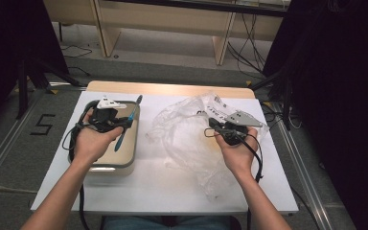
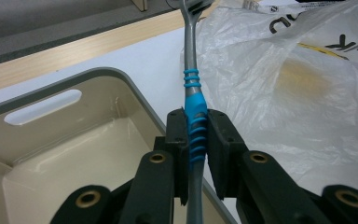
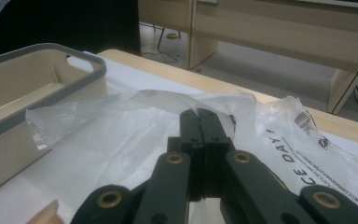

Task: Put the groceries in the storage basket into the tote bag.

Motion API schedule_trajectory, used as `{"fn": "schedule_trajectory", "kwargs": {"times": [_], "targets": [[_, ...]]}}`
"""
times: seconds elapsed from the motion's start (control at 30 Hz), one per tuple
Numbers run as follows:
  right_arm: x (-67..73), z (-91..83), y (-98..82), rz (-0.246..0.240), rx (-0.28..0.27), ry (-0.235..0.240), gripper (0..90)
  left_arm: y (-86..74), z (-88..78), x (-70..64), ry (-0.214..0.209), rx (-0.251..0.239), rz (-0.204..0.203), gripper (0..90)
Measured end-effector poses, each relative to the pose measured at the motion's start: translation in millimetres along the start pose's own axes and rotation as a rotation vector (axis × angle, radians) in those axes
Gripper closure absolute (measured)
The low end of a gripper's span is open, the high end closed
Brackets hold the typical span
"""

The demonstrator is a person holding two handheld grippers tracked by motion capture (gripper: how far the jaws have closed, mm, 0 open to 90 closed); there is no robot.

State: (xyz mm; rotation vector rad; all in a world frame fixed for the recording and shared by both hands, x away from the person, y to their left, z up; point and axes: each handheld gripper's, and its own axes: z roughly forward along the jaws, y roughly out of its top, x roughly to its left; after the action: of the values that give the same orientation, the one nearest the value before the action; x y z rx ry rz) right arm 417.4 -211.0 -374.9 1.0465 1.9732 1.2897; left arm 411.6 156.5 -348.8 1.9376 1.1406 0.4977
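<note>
Your left gripper (image 2: pixel 197 140) has its jaws clamped on a toothbrush (image 2: pixel 195 112), held over the right rim of the tub (image 2: pixel 98 74) at the bench's left edge. Keep the grip square while moving toward the plastic bag (image 1: pixel 191 139). Right gripper (image 3: pixel 199 140): jaws fully closed, seemingly pinching bag film. The crumpled bag mouth may snag the brush head.

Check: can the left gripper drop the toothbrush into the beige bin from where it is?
Probably yes. The left gripper holds the toothbrush right above the beige bin, whose open top has nothing across it.
</note>
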Motion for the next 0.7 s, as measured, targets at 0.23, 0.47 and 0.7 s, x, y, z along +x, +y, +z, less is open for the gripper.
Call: {"fn": "schedule_trajectory", "kwargs": {"times": [0.23, 0.47, 0.7], "targets": [[0.0, 0.0, 0.1, 0.001, 0.0, 0.0, 90.0, 1.3, 0.9, -7.8, -0.015, 0.003, 0.019, 78.9], [0.1, -0.3, 0.2, 0.001, 0.0, -0.001, 90.0, 2.1, 1.8, -14.4, -0.034, -0.001, 0.031, 78.9], [0.4, -0.3, 0.3, 0.0, -0.001, 0.001, 90.0, 2.6, 2.3, -21.8, -0.041, -0.01, 0.047, 78.9]]}}
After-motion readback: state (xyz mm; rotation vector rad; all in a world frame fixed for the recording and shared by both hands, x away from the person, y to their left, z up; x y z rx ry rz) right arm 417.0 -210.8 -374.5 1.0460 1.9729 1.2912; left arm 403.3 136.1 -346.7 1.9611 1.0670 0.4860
